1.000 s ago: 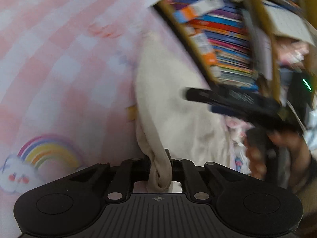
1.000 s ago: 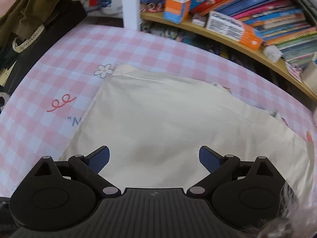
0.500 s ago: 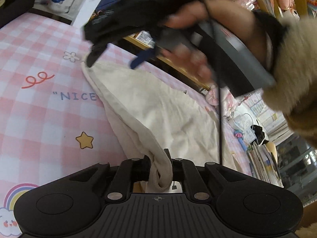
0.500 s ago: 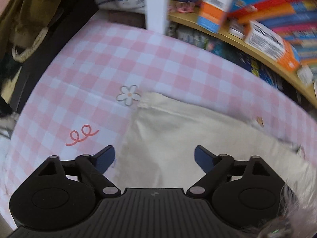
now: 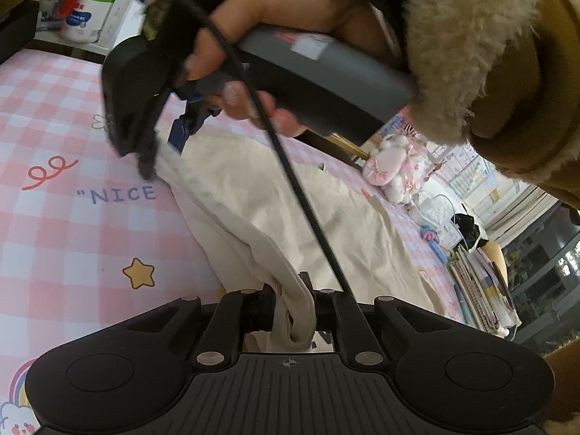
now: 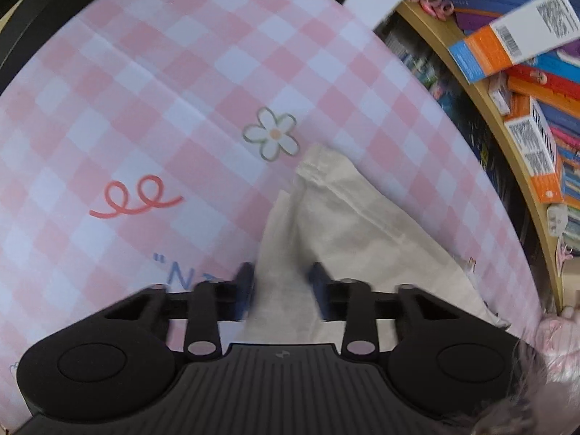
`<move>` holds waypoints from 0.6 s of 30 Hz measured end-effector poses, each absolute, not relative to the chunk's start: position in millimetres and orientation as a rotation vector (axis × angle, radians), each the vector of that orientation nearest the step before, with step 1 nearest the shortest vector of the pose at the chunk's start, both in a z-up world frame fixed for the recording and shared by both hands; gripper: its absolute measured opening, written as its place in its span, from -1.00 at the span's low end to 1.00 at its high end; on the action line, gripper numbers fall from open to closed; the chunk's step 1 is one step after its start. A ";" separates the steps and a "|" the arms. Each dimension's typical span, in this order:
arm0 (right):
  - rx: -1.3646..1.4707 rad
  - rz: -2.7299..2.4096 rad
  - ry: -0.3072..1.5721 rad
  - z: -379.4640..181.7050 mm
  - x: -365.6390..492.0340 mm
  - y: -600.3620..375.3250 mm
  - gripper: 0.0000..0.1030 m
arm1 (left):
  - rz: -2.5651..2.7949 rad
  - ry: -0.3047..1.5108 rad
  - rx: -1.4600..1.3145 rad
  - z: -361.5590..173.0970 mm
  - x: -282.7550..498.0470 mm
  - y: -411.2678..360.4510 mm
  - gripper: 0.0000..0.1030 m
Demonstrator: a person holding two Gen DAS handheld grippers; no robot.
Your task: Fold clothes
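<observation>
A cream cloth (image 5: 290, 195) lies on a pink checked table cover (image 5: 72, 224). My left gripper (image 5: 293, 311) is shut on a bunched corner of the cloth at its near edge. My right gripper (image 6: 281, 286) is over the cloth's far corner (image 6: 326, 188), its blue-padded fingers narrowed around a raised fold of cloth. In the left wrist view the right gripper (image 5: 159, 141) and the hand holding it hang over that far corner.
A wooden shelf of books and boxes (image 6: 525, 83) curves along the table's far side. A white tub (image 5: 87, 18) stands at the back left. Pink plush toys (image 5: 391, 166) and stacked books (image 5: 478, 290) sit to the right.
My right gripper moved to the cloth's far corner and its fingers closed from wide open to narrow around the cloth. My left gripper kept its hold on the near corner.
</observation>
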State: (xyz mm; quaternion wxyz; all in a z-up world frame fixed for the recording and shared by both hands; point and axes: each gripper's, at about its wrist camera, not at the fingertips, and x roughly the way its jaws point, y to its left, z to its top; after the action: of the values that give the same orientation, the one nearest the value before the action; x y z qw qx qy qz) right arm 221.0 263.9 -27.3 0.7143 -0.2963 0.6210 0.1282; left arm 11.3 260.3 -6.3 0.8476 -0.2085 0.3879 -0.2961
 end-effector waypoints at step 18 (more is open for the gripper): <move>-0.386 0.255 1.247 65.3 212.9 139.6 -0.87 | -0.775 0.707 -0.295 48.1 8.3 226.7 -0.83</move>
State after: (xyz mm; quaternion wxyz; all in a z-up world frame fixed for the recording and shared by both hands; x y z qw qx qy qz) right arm 212.9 139.6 65.3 0.7869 -0.1792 0.5785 0.1183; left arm 8.3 226.7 48.1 0.8552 -0.1403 0.3364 -0.3686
